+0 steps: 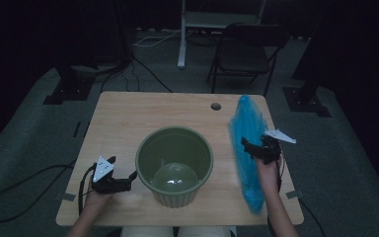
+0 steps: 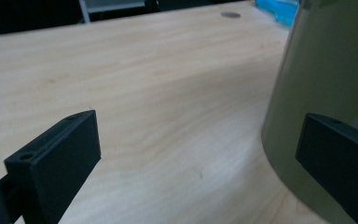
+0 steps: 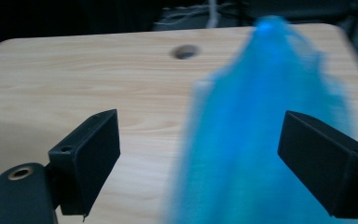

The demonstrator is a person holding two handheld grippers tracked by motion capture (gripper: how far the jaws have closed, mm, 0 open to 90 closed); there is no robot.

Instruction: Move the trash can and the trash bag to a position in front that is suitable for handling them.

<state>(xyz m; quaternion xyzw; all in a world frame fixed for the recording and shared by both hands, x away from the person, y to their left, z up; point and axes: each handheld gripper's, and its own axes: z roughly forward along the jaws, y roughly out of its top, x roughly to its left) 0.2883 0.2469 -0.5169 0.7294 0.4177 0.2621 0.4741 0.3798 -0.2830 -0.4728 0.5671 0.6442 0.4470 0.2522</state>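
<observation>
Blue bag [image 1: 247, 148] lies lengthwise along the table's [image 1: 128, 118] right edge, blurred in the right gripper view, w/ the right gripper [image 1: 250, 146] over its middle, jaws wide apart astride it (contact cannot be told). Green pot [image 1: 174, 165] stands at table centre, just left of the bag, a clear dome-like item [image 1: 174, 177] inside. Left gripper [image 1: 128, 178] sits beside the pot's left wall, jaws apart, holding nothing.

Bare table left and far; pot and bag block the middle and right.
The pot [image 1: 174, 165] stands mid-table, the blue bag [image 1: 247, 148] along the right edge; a narrow bare lane of table [image 1: 128, 116] runs between them.
</observation>
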